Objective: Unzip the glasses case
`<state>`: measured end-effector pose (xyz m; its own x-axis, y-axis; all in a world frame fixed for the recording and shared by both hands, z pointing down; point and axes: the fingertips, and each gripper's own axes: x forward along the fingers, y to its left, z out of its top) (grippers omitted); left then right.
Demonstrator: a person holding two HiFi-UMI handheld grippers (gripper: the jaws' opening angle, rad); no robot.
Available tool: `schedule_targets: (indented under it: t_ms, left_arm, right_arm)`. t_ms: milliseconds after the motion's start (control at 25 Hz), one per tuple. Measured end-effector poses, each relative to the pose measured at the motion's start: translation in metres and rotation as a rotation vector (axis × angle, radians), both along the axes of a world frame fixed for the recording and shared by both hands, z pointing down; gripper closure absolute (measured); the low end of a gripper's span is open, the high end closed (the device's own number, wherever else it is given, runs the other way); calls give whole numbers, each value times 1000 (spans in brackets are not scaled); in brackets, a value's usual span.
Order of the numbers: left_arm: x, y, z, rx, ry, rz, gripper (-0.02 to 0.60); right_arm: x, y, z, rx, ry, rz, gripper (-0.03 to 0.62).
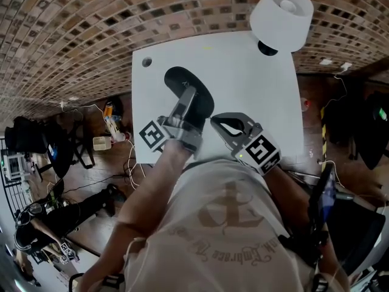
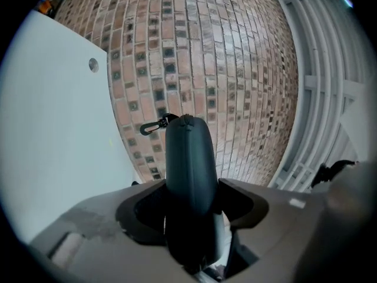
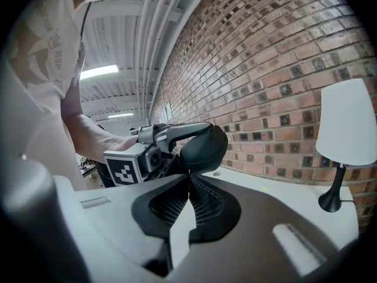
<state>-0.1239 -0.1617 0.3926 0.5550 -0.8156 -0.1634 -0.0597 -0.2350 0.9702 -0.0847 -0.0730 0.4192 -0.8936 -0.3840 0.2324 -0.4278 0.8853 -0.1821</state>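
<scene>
1. The glasses case (image 2: 188, 158) is clamped between the jaws of the left claw (image 2: 189, 188). It stands out ahead of them, and a small clip (image 2: 152, 126) is seen at its far end.
2. The case is held up off the white table (image 1: 255, 96), which lies below and beyond both claws. A lamp (image 1: 281, 17) stands well beyond the right claw, at the table's far corner.
3. The right claw (image 3: 189, 174) is closed, with its jaw tips pressed together right at the lower edge of the case. No zip tab can be made out between the tips, so it cannot be told whether anything is pinched there.
4. No gap is seen along the seam of the case, so the zip is judged to be not yet drawn. The step in hand is judged to be taking hold of the zip tab.
5. If the tab is caught, the next move calls for a steady pull along the seam, away from the left claw, while the case is kept firmly clamped. If it is not caught, the right claw must be reopened and set on the tab first.
</scene>
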Motion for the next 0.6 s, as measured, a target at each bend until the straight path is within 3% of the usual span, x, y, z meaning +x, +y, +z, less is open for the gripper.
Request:
schedule_targets:
  t_ms: [320,600]
  left_arm:
    - [13,-3,0,-11,-169,90,319]
    - [12,-1,3,-35,-206,102,328]
  right_arm:
    - [4,-3,8,-20,42,16,586]
    - [9,-7,11,-18,75,54,586]
